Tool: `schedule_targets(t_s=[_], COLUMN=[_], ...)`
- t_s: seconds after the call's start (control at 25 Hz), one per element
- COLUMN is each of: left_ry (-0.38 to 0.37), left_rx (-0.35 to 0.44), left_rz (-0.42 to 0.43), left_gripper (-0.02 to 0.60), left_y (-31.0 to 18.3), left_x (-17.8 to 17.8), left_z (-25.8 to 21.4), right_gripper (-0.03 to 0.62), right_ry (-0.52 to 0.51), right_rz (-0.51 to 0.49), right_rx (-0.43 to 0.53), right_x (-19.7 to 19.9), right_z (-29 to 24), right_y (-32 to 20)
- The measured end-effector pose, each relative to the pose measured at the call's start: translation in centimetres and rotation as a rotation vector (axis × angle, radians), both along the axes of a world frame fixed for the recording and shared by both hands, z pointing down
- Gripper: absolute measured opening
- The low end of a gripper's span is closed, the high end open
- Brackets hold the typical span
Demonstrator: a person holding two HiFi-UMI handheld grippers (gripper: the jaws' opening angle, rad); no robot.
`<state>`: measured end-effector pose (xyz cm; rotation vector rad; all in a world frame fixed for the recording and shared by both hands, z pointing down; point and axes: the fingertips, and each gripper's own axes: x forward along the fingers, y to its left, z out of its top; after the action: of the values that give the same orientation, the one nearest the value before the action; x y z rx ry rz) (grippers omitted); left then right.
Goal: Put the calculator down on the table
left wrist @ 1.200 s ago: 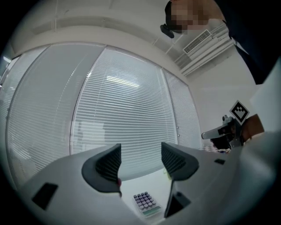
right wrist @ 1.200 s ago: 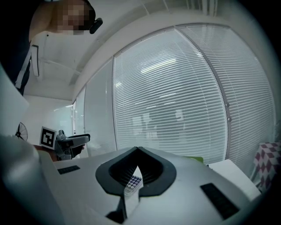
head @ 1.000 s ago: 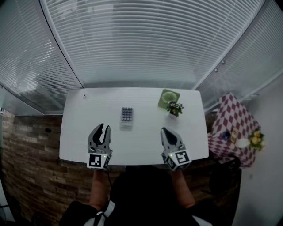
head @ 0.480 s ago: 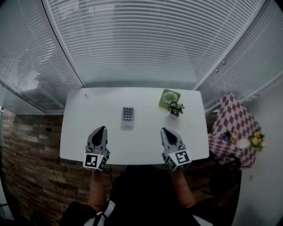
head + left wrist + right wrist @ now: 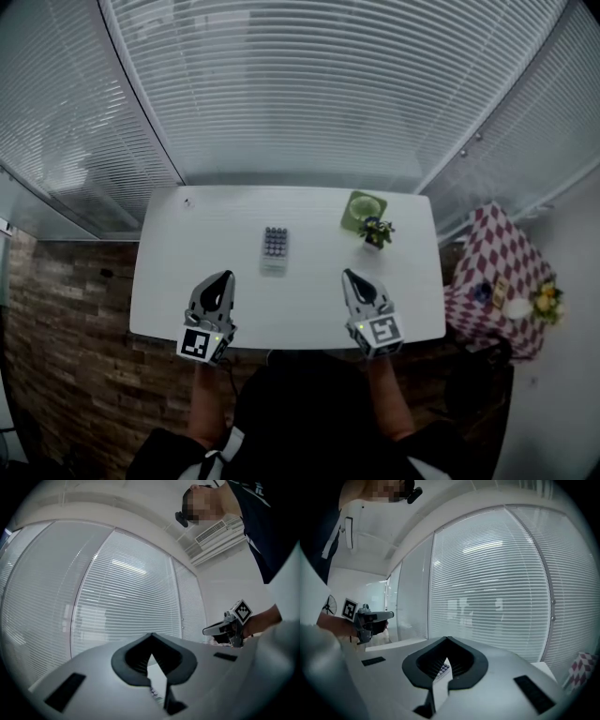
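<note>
Calculator [image 5: 274, 248] is lying flat on your white bench [image 5: 305, 314], keys up, a bit left of centre and toward the blinds. Nothing is touching it. Your left tongs [image 5: 225, 276] are pinched fully together with nothing in them. They sit low over the near left part of the bench, pointing away from you, and stop short of the calculator. Your right tongs [image 5: 347, 274] look the same: closed to a point, empty, over the near right part and well apart from the left pair. In the right gripper view you can just see the calculator's keys through the little gap behind the tips, but that's the thing out on the bench, not in the grip. Off to the far right there's a green plate [image 5: 363, 207] with a small flower pot [image 5: 376, 232] just beside it.
</note>
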<state>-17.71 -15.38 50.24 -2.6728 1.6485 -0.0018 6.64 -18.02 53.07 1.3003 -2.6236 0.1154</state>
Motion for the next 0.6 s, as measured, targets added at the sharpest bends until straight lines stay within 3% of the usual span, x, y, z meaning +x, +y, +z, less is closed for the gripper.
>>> schedule_targets(t_s=[0.36,0.6], left_ry=[-0.018,-0.016], left_rx=[0.0,-0.02], left_rz=[-0.016,-0.025], left_gripper=[0.006,0.006], left_y=[0.52,0.73], left_x=[-0.16,-0.61], left_z=[-0.16,0.24], right_gripper=[0.006,0.005], right_ry=[-0.002,-0.012], right_rz=[-0.009,0.047], right_rx=[0.005,0.006], right_x=[-0.07,0.65], right_z=[0.17,-0.17], right_y=[0.35,0.0])
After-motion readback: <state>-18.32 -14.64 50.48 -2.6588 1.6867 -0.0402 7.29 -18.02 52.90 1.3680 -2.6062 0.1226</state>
